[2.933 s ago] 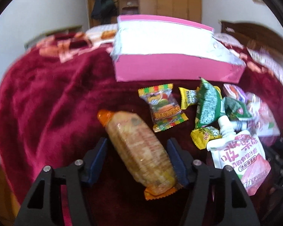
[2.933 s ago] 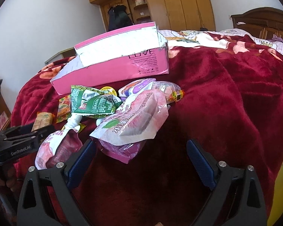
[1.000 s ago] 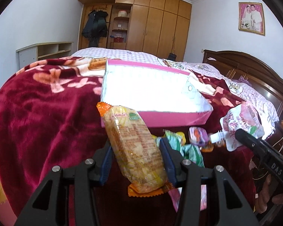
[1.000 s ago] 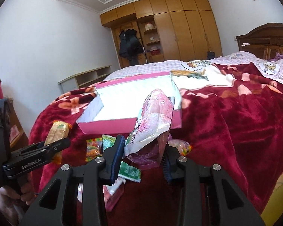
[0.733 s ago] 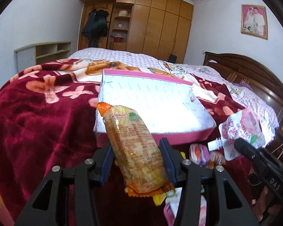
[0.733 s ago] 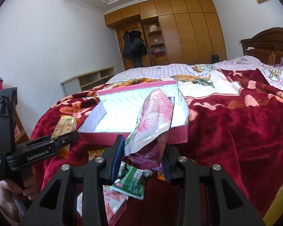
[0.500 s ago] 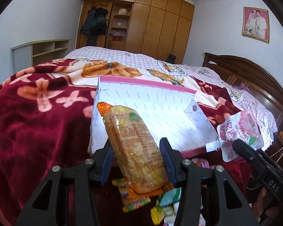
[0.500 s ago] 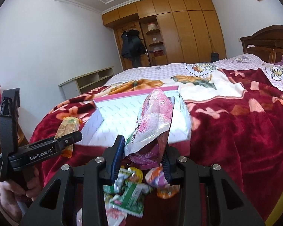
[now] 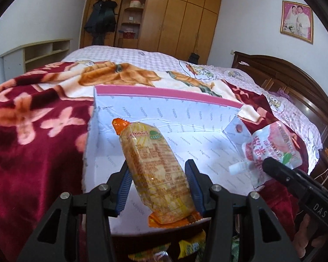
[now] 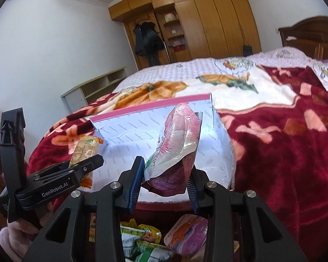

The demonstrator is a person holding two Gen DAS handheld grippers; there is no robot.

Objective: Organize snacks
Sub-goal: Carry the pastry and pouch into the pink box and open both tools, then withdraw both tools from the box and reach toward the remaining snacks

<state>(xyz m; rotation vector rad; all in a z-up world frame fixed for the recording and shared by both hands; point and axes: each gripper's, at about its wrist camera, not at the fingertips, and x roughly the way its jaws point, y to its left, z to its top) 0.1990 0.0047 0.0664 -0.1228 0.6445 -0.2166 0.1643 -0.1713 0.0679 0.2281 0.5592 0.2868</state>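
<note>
Both snacks gripped, cracker pack [image 9: 157, 170], pouch [image 10: 175, 150]

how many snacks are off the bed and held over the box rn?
2. Orange cracker pack clamped in the left gripper; pink pouch clamped in the right gripper. Both hang over the pink box. Other snacks lie below, partly hidden.

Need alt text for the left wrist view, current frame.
The left gripper grips a clear-wrapped biscuit pack over an open pink box on a red floral blanket. At right, the right gripper holds a pink spouted pouch.
</note>
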